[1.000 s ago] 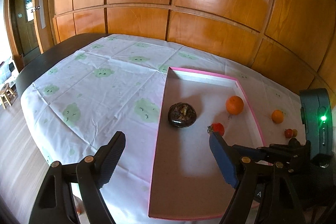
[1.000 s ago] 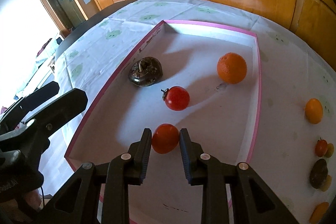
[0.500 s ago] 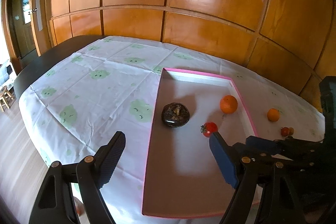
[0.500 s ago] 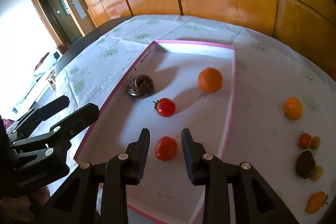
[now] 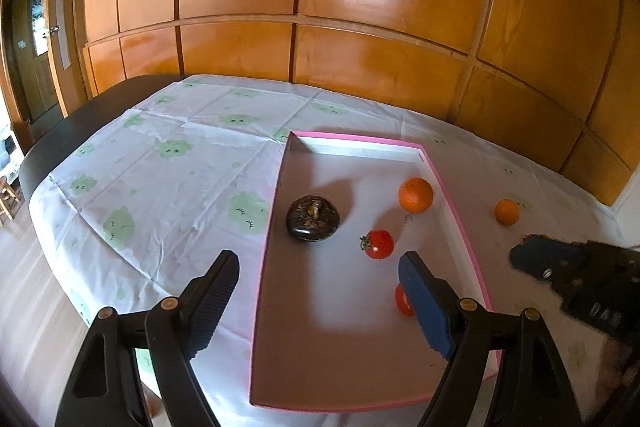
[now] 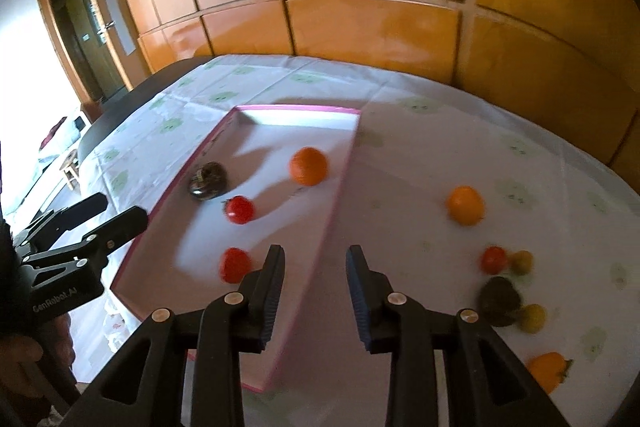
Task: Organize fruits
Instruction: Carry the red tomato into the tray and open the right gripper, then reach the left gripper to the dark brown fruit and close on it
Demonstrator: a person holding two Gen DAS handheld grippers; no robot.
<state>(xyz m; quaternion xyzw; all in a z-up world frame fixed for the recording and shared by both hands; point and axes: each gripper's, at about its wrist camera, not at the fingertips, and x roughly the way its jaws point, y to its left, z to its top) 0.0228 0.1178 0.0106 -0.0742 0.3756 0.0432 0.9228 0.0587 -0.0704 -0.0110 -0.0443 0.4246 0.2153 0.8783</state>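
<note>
From the left wrist view, the left gripper hangs low in the frame with its jaws spread wide and nothing between them. The pink-rimmed tray fills the middle, lying on a white tablecloth printed with green shapes. Inside the tray sit a dark round fruit at centre, an orange toward the upper right, a red tomato just below it, and a second red tomato partly hidden behind the right finger. Outside the tray, at the right, a small orange lies on the cloth, with the right gripper's dark body below it.

From the right wrist view, somewhat blurred, the right gripper is parted and empty, hovering over the tray's right-hand rim. The tomato nearest it lies in the tray at lower left of centre. On the cloth at right lie loose fruits: a small tomato, a dark fruit and an orange one.
</note>
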